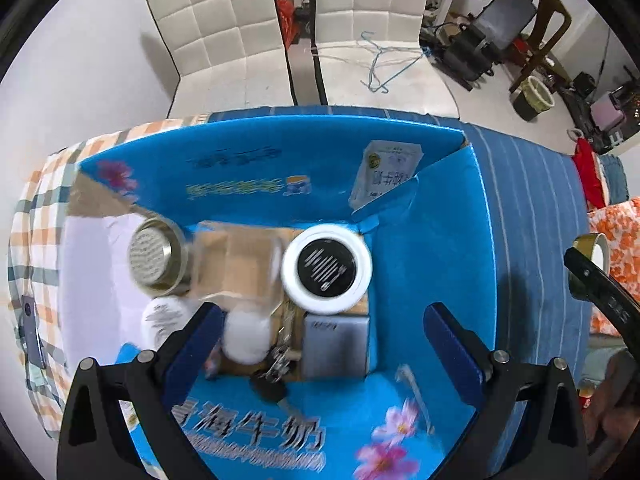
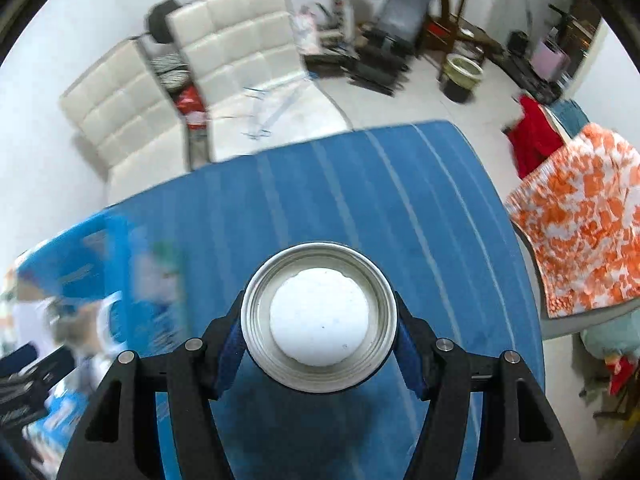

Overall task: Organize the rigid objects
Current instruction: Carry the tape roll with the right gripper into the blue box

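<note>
Silver round metal tin with white centre (image 2: 319,317) is pinched by right gripper (image 2: 319,332) over blue striped tablecloth (image 2: 360,200). Left gripper (image 1: 320,344) is held spread above blue cardboard box (image 1: 432,248).

The box (image 1: 432,264) is bright blue with pink flowers. The counter (image 2: 360,200) cloth is blue with pale stripes. The can (image 2: 320,318) is silver, white-centred.

Bright, even room light. Both fisheye views bow hard at the dark rims. Motion blur smears the blue carton (image 1: 256,184); a soft shadow sits under the metal tin (image 2: 319,318).
</note>
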A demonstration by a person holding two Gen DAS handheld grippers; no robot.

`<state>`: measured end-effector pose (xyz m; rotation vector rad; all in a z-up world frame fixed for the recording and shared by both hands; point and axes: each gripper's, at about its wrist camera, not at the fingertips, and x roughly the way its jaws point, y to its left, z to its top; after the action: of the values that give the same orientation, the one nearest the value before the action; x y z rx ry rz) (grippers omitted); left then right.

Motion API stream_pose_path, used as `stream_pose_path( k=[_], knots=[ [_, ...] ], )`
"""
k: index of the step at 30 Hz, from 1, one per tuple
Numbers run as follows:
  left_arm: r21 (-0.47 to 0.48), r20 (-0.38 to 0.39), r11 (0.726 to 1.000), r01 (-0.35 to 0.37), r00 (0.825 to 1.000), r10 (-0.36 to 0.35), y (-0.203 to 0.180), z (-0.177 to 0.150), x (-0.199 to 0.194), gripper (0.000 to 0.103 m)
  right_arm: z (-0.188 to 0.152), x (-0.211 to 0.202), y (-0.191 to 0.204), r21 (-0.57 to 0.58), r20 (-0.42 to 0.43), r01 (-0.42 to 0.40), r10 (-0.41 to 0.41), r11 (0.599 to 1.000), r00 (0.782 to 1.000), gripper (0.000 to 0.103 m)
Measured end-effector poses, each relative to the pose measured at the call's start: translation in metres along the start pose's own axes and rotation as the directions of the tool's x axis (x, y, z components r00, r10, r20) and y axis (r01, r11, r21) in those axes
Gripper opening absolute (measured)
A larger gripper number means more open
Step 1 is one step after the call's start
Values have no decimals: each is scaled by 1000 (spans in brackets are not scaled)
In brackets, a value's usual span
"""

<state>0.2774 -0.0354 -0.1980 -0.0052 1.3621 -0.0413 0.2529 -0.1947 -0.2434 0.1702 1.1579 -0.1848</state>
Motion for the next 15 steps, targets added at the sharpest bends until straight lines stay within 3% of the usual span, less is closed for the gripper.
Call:
stream_pose_path(
  k=[9,15],
  knots=[
    [-41,95,999,-2,995,6,64,-44,-84,103,-55,-92,96,-107,25,-215,218,971,976,67],
    [-53,190,998,-32,981,41,94,-62,-123,103,-87,-81,160,-161,-35,-294,292,942,956,67]
  ],
)
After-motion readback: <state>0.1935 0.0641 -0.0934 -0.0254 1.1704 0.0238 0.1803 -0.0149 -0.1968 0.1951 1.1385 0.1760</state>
